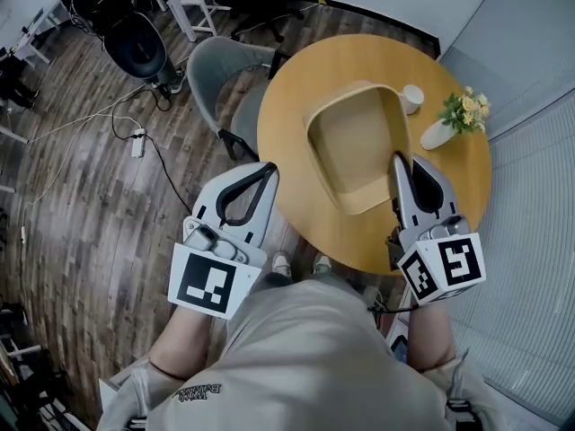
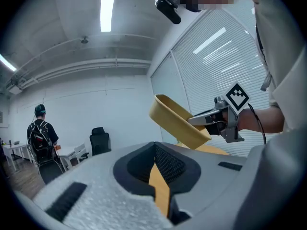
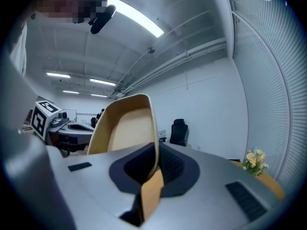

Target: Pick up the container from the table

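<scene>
Round wooden table (image 1: 286, 142) is standing on the dark plank floor (image 1: 90, 205). Two items are sitting directly on the tabletop: a small white cup (image 1: 412, 98) close to the table's far rim, and a white vase (image 1: 437, 135) carrying yellow flowers (image 1: 465, 110) near the table's right rim, just beside the cup. A grey chair (image 1: 225, 79) is standing against the table's far-left edge. A white power strip (image 1: 138, 142) is lying well left of the table.

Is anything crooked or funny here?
Yes. The container hangs tilted in the air over the table, pinched by one edge in the fingers of the right gripper, not sitting flat. Nothing spilled; it looks empty.
</scene>
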The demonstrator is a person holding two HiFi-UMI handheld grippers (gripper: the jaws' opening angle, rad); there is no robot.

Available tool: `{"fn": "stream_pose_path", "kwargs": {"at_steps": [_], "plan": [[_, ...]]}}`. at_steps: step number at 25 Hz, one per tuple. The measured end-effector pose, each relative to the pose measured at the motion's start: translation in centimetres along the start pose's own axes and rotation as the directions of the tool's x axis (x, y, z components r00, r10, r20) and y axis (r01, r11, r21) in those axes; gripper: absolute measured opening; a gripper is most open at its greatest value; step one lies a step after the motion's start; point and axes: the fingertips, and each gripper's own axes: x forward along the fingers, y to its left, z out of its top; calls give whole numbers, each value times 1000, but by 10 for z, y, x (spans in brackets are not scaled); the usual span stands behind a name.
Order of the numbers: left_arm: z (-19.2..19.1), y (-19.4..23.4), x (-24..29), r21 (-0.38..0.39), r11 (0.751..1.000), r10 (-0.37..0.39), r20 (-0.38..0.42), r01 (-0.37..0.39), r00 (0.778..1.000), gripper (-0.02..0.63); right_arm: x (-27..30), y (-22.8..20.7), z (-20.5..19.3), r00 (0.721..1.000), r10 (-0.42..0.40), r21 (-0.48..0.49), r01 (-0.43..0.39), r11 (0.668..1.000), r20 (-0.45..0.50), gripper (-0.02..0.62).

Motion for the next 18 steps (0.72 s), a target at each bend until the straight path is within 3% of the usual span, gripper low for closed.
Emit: {"fn": "stream_pose_path", "kwargs": {"at_steps": [18], "plan": [[-7, -6, 4, -29, 999, -15, -8, 15, 1000, 20, 1, 6, -7, 999, 32, -25, -33, 999, -33, 35]]}}
